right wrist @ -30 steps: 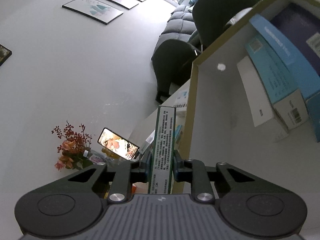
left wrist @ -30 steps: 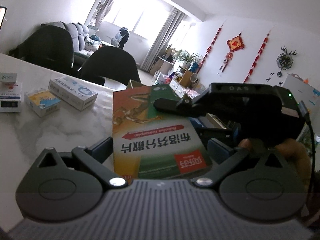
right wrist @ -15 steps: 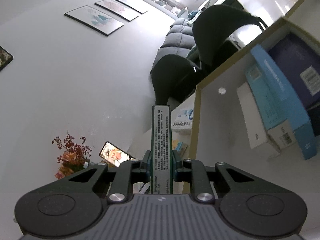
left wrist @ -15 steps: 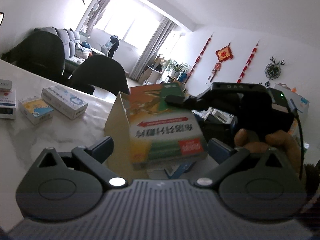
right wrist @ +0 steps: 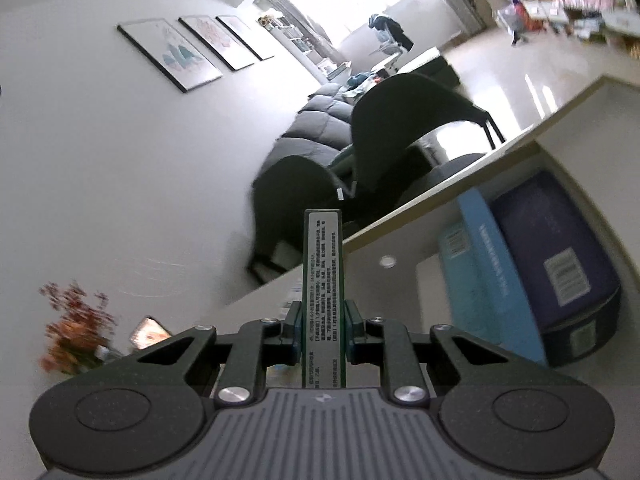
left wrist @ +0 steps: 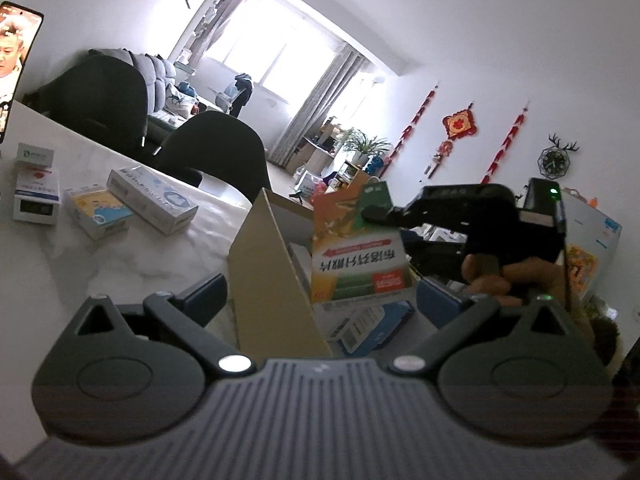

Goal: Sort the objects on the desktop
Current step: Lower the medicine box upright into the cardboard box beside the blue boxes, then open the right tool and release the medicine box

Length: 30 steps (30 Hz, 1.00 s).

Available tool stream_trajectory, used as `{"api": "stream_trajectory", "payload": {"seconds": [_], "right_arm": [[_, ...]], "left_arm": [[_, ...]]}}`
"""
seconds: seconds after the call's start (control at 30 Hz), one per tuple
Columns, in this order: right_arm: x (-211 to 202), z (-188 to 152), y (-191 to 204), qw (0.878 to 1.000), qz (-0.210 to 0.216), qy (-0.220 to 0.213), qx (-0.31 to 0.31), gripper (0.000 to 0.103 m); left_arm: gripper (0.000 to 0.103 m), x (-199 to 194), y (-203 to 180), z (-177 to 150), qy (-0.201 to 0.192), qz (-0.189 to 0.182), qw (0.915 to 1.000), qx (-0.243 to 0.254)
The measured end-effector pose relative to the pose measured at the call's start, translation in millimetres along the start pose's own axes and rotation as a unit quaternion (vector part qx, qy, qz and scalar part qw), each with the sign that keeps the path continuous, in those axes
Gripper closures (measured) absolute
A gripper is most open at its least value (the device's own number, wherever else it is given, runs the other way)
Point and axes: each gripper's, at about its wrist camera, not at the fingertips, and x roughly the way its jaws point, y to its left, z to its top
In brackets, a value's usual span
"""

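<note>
Green-and-orange flat cardboard medicine box [right wrist: 322,296] pinched edge-on between right gripper [right wrist: 322,330] fingers, above open tan cardboard carton [left wrist: 276,276]. Left gripper [left wrist: 320,298] fingers spread wide, empty.

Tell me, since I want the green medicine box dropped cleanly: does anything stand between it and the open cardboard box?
Nothing visible blocks it. The right tool holds the green medicine box above the cardboard box. A light blue box and a dark blue box already lie along one side inside, leaving bare floor beside them.
</note>
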Motion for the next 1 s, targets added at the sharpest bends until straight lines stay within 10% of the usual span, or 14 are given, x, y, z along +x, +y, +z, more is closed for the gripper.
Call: {"api": "stream_trajectory", "payload": {"seconds": [0.4,1.0], "right_arm": [[88.4,-17.7,23.1,0.980,-0.131,0.050,-0.138,0.081],[156.6,-21.6,35.2,0.944,-0.212,0.106,-0.228,0.080]], "left_arm": [[0.001,-7.1,11.3,-1.1,0.005,0.024,0.9997,-0.006],[0.001,-5.3,23.4,2.1,0.030,0.074,0.9967,-0.015]]}}
